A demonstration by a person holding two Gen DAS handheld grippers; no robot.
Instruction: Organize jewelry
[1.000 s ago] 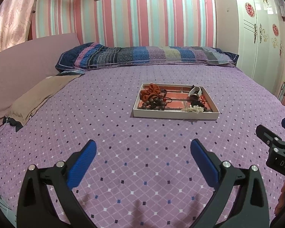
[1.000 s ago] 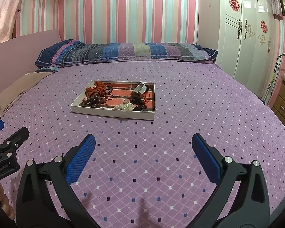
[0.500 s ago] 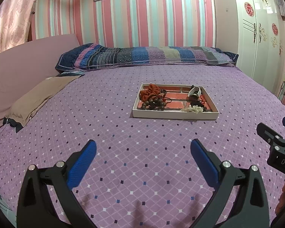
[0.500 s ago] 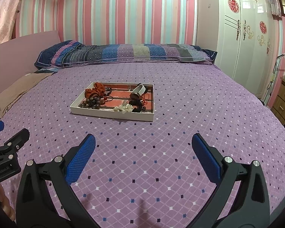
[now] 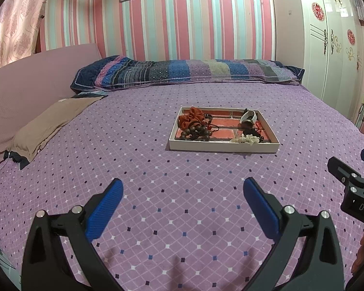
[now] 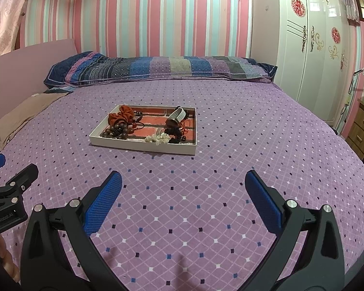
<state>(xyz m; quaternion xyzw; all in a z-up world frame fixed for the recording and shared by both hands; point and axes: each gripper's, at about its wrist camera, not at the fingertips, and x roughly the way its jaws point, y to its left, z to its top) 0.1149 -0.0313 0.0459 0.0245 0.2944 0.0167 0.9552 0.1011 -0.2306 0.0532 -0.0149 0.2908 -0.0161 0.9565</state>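
A white shallow tray (image 5: 220, 147) (image 6: 143, 147) with a red brick-pattern floor sits mid-bed. It holds an orange scrunchie (image 5: 191, 118) (image 6: 120, 117), brown wooden beads (image 5: 194, 133) (image 6: 116, 131), a white band (image 5: 248, 117) (image 6: 177, 116), a cream scrunchie (image 5: 246, 139) (image 6: 157, 137) and dark beads (image 6: 176, 134). My left gripper (image 5: 183, 194) and right gripper (image 6: 182, 186) are both open and empty, hovering over the bedspread well short of the tray.
The purple diamond-pattern bedspread (image 5: 157, 181) covers the bed. A striped pillow (image 5: 186, 71) lies at the head, a tan cloth (image 5: 48, 123) at the left. A white wardrobe (image 6: 310, 48) and a wooden drawer unit (image 6: 362, 128) stand at the right.
Both views have drifted slightly; the tray sits a little farther away than a second ago. Both grippers stay open.
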